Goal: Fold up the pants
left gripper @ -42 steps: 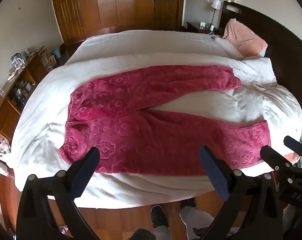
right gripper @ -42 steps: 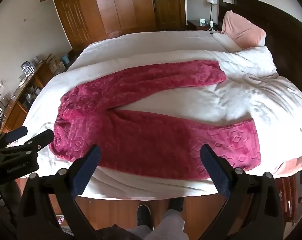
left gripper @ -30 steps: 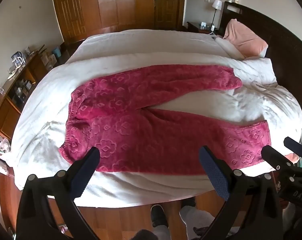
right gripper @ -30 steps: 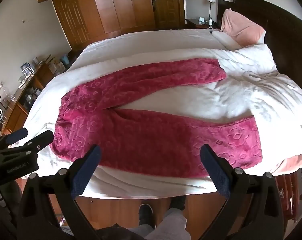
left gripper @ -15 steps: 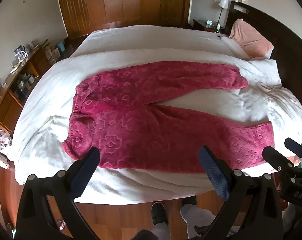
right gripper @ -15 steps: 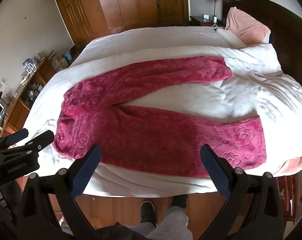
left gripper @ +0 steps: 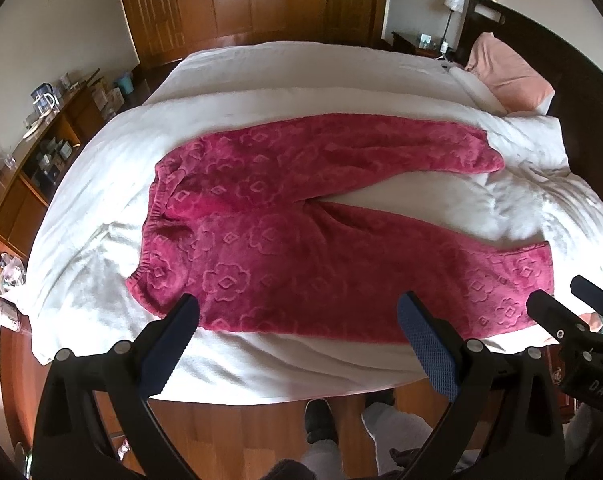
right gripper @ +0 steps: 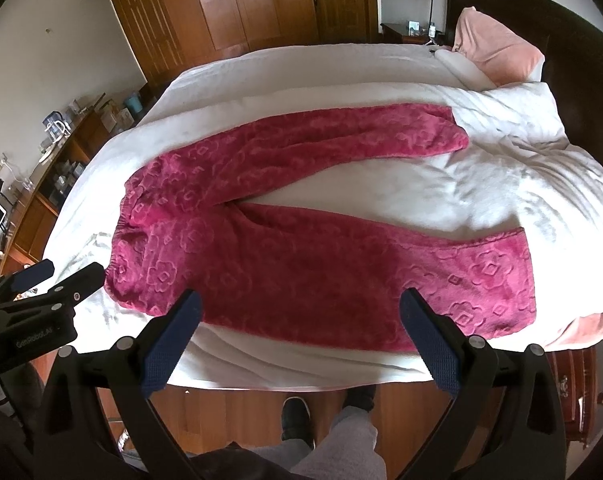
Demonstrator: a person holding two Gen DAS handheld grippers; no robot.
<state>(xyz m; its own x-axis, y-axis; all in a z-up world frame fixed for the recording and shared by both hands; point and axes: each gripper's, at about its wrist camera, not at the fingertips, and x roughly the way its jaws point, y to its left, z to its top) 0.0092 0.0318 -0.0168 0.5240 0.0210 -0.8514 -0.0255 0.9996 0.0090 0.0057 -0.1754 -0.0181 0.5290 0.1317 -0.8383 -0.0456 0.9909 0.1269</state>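
A: Fleece, deep pink, embossed with flowers and diamonds. The pants (left gripper: 301, 248) lay flat across the white duvet (left gripper: 261, 80), waistband (left gripper: 153, 224) toward the desk side, legs splayed in a V toward the headboard (left gripper: 541, 40). No fold made yet.

B: Tools?

A: Left gripper (left gripper: 297, 332) hovered above the near bed edge, jaws wide apart, nothing between them. Right gripper (right gripper: 301, 328) the same: spread, empty, over the near leg (right gripper: 381, 272). Neither touched cloth.

B: Likely first move?

A: Judged it to be bringing one leg onto the other. Far leg (right gripper: 341, 136) lay well apart from the near one, cuff (right gripper: 453, 136) just beside rumpled duvet.

B: Risks noted?

A: Thick pile. A shallow pinch might have caught only the top layer, so the leg would open rather than lift whole. A deep pinch could have grabbed duvet with it and dragged bedding. The near leg sat close to the mattress edge; a pull toward the person's feet (right gripper: 297, 412) might have slid it off onto the floor. Uneven lifting would have skewed the seams.
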